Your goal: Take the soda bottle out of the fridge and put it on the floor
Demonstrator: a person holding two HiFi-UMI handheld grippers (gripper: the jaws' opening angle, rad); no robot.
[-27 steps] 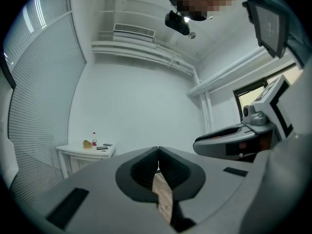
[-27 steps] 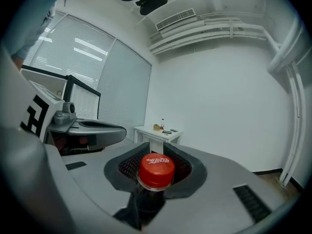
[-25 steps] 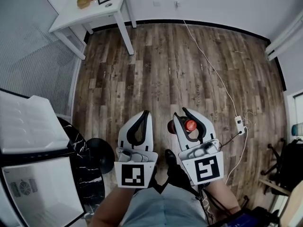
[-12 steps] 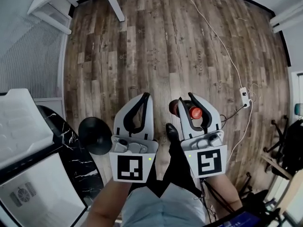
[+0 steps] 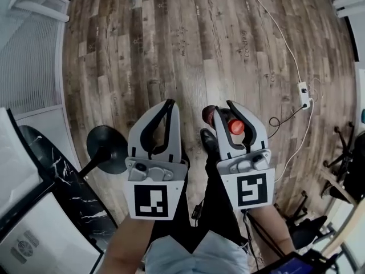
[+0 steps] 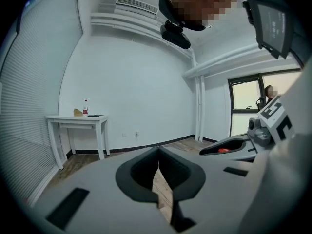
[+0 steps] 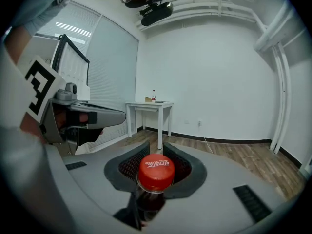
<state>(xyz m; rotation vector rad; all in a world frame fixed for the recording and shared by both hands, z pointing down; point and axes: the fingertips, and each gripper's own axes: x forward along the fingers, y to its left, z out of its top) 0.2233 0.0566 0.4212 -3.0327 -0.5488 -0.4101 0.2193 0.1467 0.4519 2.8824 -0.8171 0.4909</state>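
Note:
The soda bottle has a red cap and a dark body. It hangs upright by its neck between the jaws of my right gripper, above the wooden floor. In the right gripper view the cap stands just over the jaws of the right gripper, which is shut on the neck. My left gripper is beside it on the left, jaws together and empty; the left gripper view shows its tips meeting. The fridge stands at the lower left.
A black round base sits on the floor beside the fridge's black marbled side. A white cable and power strip lie at the right, with chair legs beyond. A white table stands by the far wall. A shoe is below the bottle.
The head view has tipped further down, so the white table has left the top of the frame. Both grippers keep their places side by side, the bottle still in the right one.

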